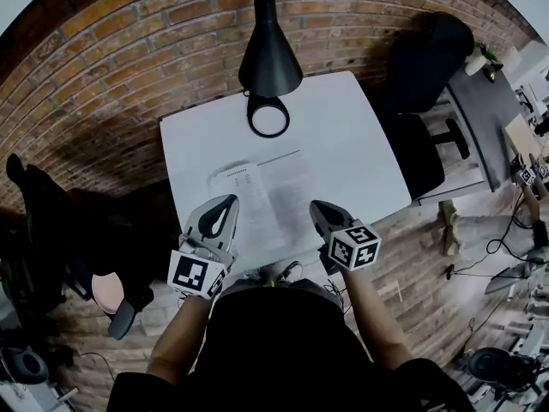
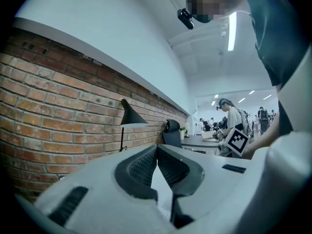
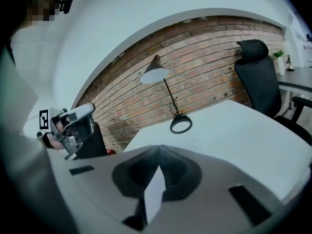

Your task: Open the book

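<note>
The book (image 1: 273,197) lies open and flat on the white table (image 1: 343,136), its pale printed pages facing up near the front edge. My left gripper (image 1: 230,201) hovers over the book's near left corner, jaws together with nothing held; in its own view the tips (image 2: 157,147) meet. My right gripper (image 1: 316,205) hangs by the book's near right side, also shut and empty, tips (image 3: 158,149) closed. The left gripper (image 3: 73,126) shows in the right gripper view, and the right gripper's marker cube (image 2: 236,139) shows in the left gripper view.
A black desk lamp (image 1: 268,58) with a ring base (image 1: 268,117) stands at the table's far edge against the brick wall (image 1: 129,50). A black office chair (image 1: 425,67) is at the table's right. Dark items (image 1: 51,230) sit on the floor at left.
</note>
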Demonstrator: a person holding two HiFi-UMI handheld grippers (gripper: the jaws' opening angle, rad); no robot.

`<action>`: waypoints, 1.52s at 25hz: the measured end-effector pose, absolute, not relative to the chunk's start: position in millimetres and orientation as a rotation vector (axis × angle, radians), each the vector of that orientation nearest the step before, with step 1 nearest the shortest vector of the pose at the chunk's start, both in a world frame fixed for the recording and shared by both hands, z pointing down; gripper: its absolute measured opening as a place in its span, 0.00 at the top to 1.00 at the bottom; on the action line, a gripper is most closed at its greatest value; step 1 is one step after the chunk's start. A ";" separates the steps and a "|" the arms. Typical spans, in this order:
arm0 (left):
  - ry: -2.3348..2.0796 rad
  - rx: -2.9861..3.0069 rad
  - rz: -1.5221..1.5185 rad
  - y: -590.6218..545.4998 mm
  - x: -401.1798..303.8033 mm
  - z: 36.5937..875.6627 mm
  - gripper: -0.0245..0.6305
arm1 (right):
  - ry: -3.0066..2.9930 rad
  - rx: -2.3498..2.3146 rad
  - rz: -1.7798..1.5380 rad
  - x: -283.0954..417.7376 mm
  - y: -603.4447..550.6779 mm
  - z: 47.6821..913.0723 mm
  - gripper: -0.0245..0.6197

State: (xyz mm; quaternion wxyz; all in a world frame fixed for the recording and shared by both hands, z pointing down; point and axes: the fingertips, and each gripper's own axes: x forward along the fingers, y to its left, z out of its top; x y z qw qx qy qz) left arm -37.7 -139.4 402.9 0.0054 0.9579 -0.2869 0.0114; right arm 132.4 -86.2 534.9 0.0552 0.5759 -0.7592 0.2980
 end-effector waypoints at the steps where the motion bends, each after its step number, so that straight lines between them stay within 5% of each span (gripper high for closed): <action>1: -0.890 3.006 0.027 -138.9 -33.3 400.1 0.93 | -2.296 1.776 0.898 140.7 -85.1 530.6 0.94; 16: -0.934 3.040 -0.042 -141.1 -18.4 366.3 0.93 | -2.335 2.156 0.530 222.5 -67.4 393.5 0.94; 38: -1.087 3.038 -0.166 -144.8 -40.8 327.4 0.93 | -2.458 2.082 -0.097 194.8 -52.9 273.0 0.94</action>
